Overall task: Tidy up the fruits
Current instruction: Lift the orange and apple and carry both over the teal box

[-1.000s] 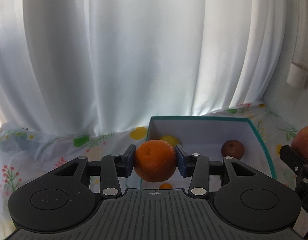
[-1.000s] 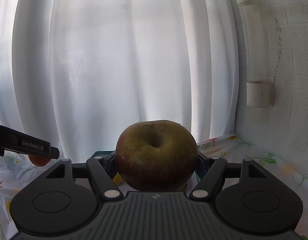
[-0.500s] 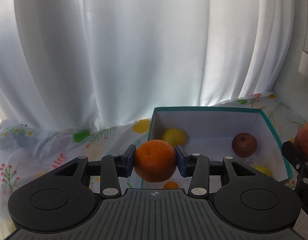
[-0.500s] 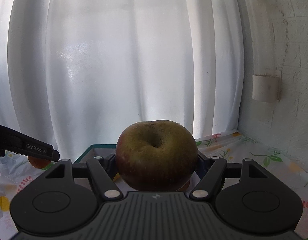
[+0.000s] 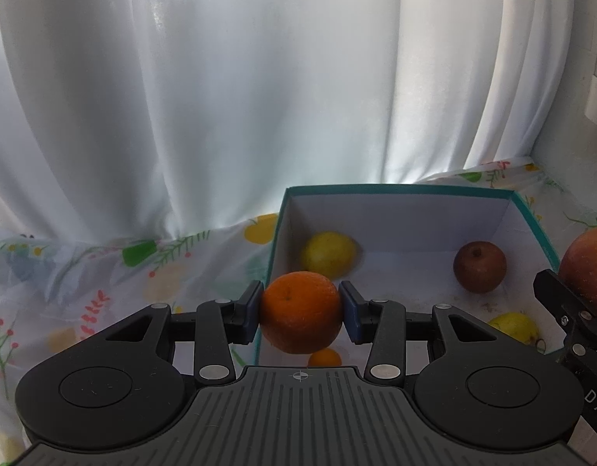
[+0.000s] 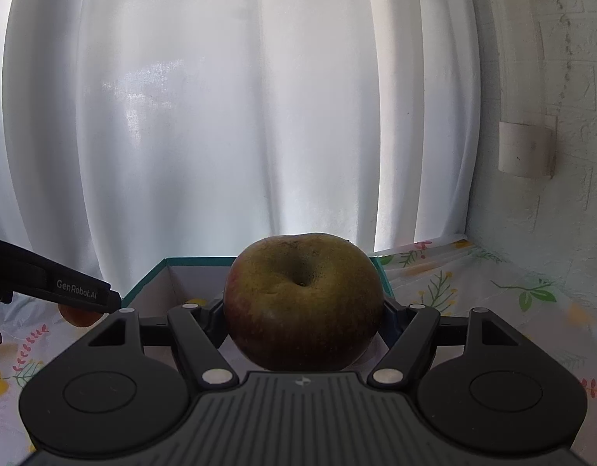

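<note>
My left gripper is shut on an orange, held over the near left corner of a white box with a teal rim. Inside the box lie a yellow lemon, a dark red apple, a second lemon and a small orange fruit. My right gripper is shut on a large red-green apple, in front of the same box. That apple also shows at the right edge of the left wrist view.
A floral tablecloth covers the table. White curtains hang right behind the box. A white brick wall with a pipe fitting stands to the right. The left gripper's finger reaches into the right wrist view.
Both grippers have sunk and come closer to the box, each keeping its fruit. More of the box's inside shows now, including the second lemon.
</note>
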The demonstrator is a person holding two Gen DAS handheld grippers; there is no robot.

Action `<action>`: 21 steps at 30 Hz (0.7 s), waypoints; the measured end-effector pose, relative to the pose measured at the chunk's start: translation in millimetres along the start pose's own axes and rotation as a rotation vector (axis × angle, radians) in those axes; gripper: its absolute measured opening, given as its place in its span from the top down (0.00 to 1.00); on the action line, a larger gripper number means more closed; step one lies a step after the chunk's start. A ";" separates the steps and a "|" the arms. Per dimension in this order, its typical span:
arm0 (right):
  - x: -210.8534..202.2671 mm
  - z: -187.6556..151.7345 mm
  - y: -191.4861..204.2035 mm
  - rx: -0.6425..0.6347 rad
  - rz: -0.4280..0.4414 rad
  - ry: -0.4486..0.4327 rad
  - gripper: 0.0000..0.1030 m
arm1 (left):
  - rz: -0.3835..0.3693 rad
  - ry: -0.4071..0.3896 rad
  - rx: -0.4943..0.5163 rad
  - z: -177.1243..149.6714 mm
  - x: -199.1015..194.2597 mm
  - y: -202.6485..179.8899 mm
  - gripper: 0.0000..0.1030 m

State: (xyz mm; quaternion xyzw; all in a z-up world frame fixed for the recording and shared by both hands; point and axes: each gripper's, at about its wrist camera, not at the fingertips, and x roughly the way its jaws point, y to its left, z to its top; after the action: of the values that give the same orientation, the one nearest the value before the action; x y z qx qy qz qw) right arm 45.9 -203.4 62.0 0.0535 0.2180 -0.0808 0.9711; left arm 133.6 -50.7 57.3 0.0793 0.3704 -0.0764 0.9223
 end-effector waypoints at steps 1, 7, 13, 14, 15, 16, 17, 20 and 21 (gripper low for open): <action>2.1 -0.4 0.5 -0.003 -0.001 0.003 0.30 | 0.001 0.003 -0.002 0.0 1.9 0.5 0.55; 19.0 -6.4 3.1 -0.006 -0.001 0.029 0.30 | -0.001 0.024 -0.001 -1.6 15.8 -0.1 0.55; 31.8 -14.0 1.8 -0.002 -0.005 0.056 0.30 | -0.002 0.051 0.005 -3.5 31.8 -0.8 0.55; 33.7 -14.6 1.2 -0.003 -0.007 0.060 0.30 | -0.002 0.054 0.006 -3.6 34.2 -0.7 0.55; 35.9 -15.6 0.3 -0.002 -0.011 0.063 0.30 | -0.002 0.057 0.007 -3.8 36.5 -0.6 0.55; 37.7 -16.0 -1.0 -0.003 -0.014 0.067 0.30 | -0.003 0.062 0.007 -3.9 39.0 -0.5 0.55; 40.0 -16.8 -1.6 -0.006 -0.017 0.072 0.30 | -0.004 0.066 0.009 -4.3 41.3 -0.7 0.55; 46.4 -19.6 -3.4 -0.007 -0.024 0.087 0.30 | -0.007 0.076 0.015 -5.7 48.4 -1.4 0.55; 48.8 -20.5 -3.6 -0.006 -0.026 0.092 0.30 | -0.009 0.079 0.017 -6.4 50.6 -1.6 0.55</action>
State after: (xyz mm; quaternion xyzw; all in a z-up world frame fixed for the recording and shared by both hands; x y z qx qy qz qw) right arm 80.3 -210.7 22.2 0.0512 0.2635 -0.0904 0.9591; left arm 165.2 -55.1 17.4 0.0883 0.4063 -0.0807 0.9059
